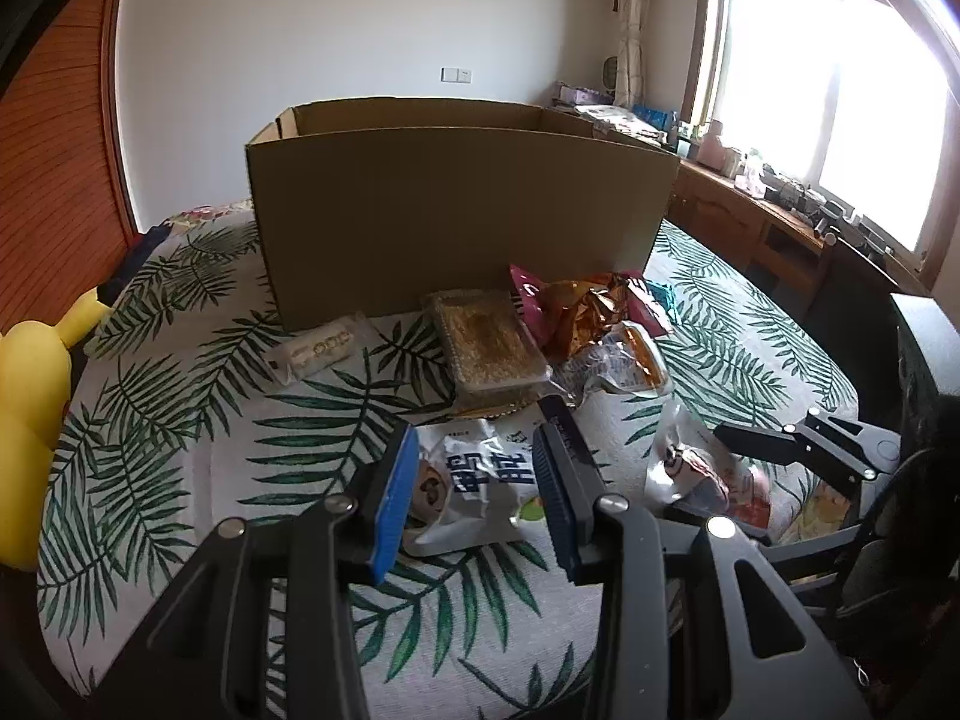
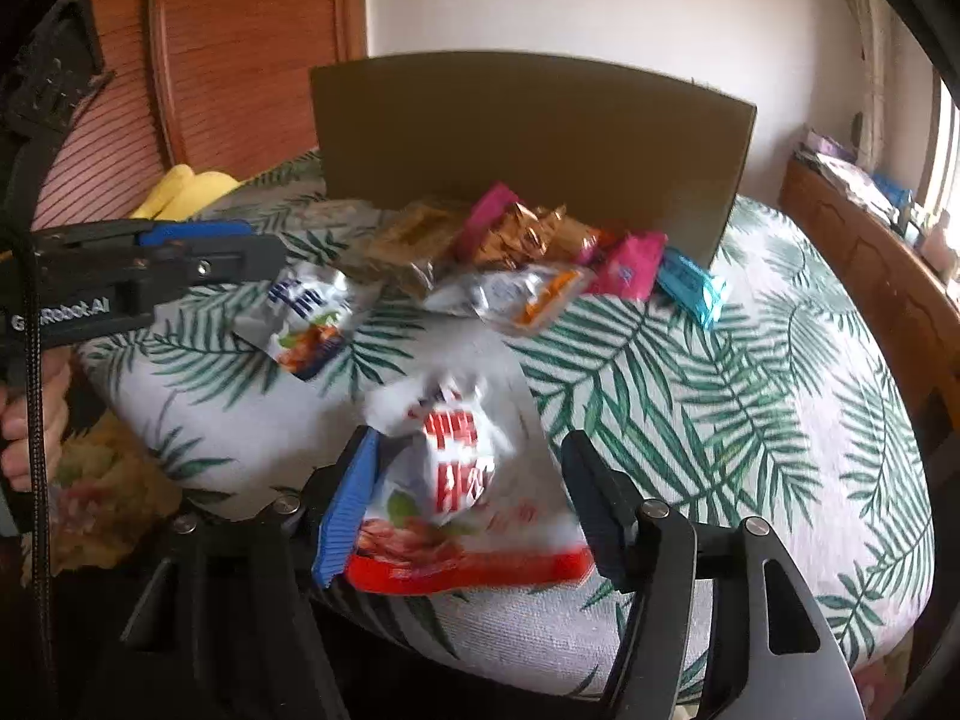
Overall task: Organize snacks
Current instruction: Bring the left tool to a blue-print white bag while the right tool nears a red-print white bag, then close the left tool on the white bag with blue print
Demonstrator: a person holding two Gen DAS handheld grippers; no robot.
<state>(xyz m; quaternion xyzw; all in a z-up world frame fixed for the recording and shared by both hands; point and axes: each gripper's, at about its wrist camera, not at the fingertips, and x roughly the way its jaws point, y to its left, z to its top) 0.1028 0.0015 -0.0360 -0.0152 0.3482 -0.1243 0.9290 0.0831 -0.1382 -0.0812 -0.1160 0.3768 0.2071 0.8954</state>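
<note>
Snacks: right gripper released around red bag; left gripper unclenched.

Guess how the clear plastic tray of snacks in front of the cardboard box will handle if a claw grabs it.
The clear plastic tray looks thin-walled and glossy, so it probably flexes and may slip under a pinch. It looks full, so likely heavier than the foil bags beside it. Flat-bottomed and low, it should slide rather than tip.
</note>
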